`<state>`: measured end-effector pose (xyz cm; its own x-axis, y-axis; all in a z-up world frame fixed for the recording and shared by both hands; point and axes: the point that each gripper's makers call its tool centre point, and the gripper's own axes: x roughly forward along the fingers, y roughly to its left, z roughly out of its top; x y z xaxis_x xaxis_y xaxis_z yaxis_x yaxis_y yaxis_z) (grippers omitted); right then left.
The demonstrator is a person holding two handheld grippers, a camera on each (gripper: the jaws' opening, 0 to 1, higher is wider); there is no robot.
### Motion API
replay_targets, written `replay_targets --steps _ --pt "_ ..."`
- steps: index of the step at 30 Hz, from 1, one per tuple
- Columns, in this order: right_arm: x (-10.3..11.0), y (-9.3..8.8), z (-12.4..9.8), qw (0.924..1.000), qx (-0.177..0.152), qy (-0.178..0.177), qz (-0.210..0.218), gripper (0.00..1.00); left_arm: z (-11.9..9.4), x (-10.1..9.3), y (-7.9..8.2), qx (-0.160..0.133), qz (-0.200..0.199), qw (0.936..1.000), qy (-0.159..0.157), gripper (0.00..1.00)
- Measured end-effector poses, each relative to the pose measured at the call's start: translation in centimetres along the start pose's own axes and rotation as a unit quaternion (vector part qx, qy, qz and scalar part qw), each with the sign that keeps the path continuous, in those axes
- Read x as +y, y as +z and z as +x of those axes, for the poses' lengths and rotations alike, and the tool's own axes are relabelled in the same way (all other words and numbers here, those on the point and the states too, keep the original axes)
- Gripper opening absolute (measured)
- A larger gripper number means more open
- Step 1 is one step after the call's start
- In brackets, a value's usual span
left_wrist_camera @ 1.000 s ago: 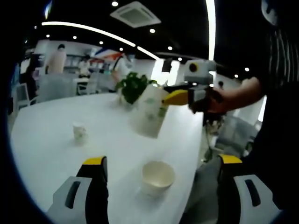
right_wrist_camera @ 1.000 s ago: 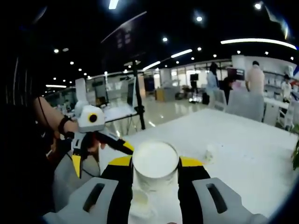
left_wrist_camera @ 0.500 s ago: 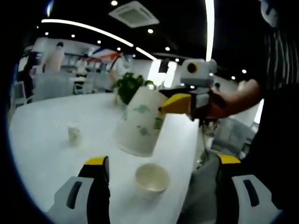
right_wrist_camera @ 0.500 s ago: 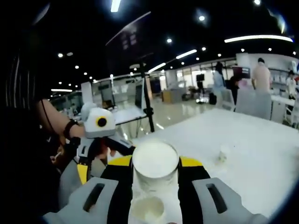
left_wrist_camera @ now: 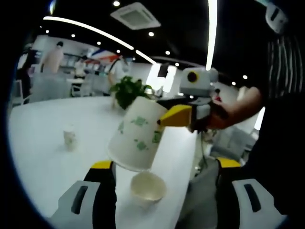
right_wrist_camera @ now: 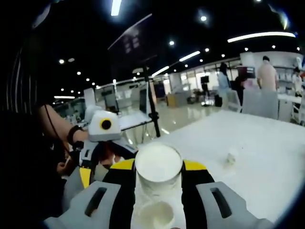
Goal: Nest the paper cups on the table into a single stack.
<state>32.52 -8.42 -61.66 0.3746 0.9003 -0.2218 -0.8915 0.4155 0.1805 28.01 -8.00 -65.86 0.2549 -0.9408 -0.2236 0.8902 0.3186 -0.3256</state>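
Left gripper view: I see my left gripper with its jaws spread wide, nothing between them.
Right gripper: clamped on a green-printed paper cup, tilted in the air.
Target cup: upright on the white table, directly below the held one, apart from it.
Small cup: standing farther off, near a potted plant.

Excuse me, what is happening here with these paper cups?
A person is nesting paper cups with two hand-held grippers. The right gripper is shut on a printed paper cup, tilted in the air just above an open cup that stands on the white table. The left gripper is open, near that cup. A third, small cup stands farther away.
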Motion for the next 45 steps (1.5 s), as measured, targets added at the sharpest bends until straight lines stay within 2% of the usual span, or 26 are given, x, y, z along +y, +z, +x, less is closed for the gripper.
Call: replay_targets --steps 8,24,27,35,39,45 --pt "0.2 -0.4 -0.4 1.0 0.002 -0.001 0.004 0.34 -0.4 -0.1 0.1 -0.009 -0.011 0.9999 -0.001 0.79" --pt "0.6 -0.9 -1.3 0.9994 -0.015 0.013 0.029 0.34 -1.4 0.4 0.9 -0.029 -0.034 0.9989 -0.01 0.56" --pt "0.8 -1.0 -1.4 0.999 -0.018 0.02 0.035 0.34 -1.6 0.4 1.1 -0.035 -0.05 0.998 -0.016 0.53" --pt "1.4 -1.8 -1.7 0.9986 -0.018 0.026 0.042 0.34 -2.0 0.6 1.3 -0.049 -0.053 0.9972 -0.02 0.45" --pt "1.6 -2.1 -1.8 0.9984 -0.017 0.03 0.045 0.34 -2.3 0.6 1.8 -0.066 -0.06 0.9956 -0.03 0.35" --pt "1.8 -2.1 -1.9 0.9982 -0.017 0.033 0.046 0.34 -2.3 0.2 1.8 -0.061 -0.06 0.9957 -0.036 0.3"
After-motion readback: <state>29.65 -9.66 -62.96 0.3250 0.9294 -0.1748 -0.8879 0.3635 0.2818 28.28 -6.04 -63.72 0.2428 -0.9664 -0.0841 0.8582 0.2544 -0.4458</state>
